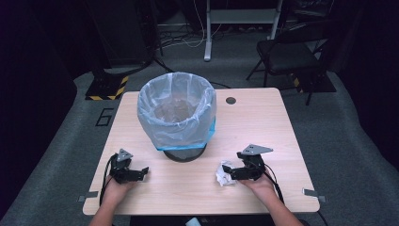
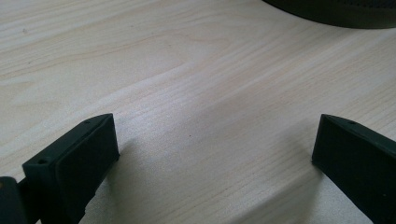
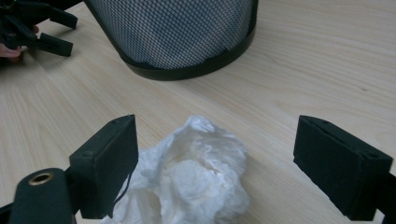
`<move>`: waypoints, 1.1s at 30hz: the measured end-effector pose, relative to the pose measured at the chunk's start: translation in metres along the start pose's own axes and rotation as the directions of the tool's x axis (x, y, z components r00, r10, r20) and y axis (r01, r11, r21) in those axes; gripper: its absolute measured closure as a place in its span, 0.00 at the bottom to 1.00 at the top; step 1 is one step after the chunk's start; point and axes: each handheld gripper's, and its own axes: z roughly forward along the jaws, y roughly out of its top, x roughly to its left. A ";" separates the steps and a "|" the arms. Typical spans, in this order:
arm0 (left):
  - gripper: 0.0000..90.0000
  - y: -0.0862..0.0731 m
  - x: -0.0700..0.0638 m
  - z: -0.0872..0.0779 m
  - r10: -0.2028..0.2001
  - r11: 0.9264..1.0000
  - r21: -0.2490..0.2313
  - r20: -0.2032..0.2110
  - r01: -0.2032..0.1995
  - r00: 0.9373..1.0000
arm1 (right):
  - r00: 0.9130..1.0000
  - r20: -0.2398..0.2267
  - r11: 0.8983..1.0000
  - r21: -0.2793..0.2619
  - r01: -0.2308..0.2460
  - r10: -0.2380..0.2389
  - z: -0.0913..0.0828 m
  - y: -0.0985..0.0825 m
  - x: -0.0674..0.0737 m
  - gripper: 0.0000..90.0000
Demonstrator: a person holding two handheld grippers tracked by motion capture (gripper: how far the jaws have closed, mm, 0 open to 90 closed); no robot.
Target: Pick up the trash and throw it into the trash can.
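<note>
Right claw stands apart around the tissue; left claw, also apart, shows bare counter.

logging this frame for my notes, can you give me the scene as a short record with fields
surface: light wood table
bin: black mesh wastebasket with pale blue liner bag, upright near table centre
loose item: crumpled white paper on the table, near side, right of the bin
right gripper: jaws open, set on either side of the paper, not closed on it
left gripper: jaws open over bare table, nothing between them
bin contents: cannot tell
</note>
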 end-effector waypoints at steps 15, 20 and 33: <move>0.00 0.000 0.000 0.000 -0.001 1.000 0.001 0.001 0.001 1.000 | 0.999 -0.010 0.994 0.096 0.044 -0.043 0.020 -0.010 0.007 0.15; 0.00 0.000 0.000 0.000 0.001 1.000 0.001 -0.001 -0.001 1.000 | 0.998 -0.018 0.989 0.135 0.064 -0.063 0.024 -0.014 0.009 0.21; 0.00 0.000 -0.001 0.000 -0.001 1.000 0.000 0.003 0.001 1.000 | 0.996 -0.086 0.989 0.141 0.039 -0.027 0.022 -0.014 0.001 0.54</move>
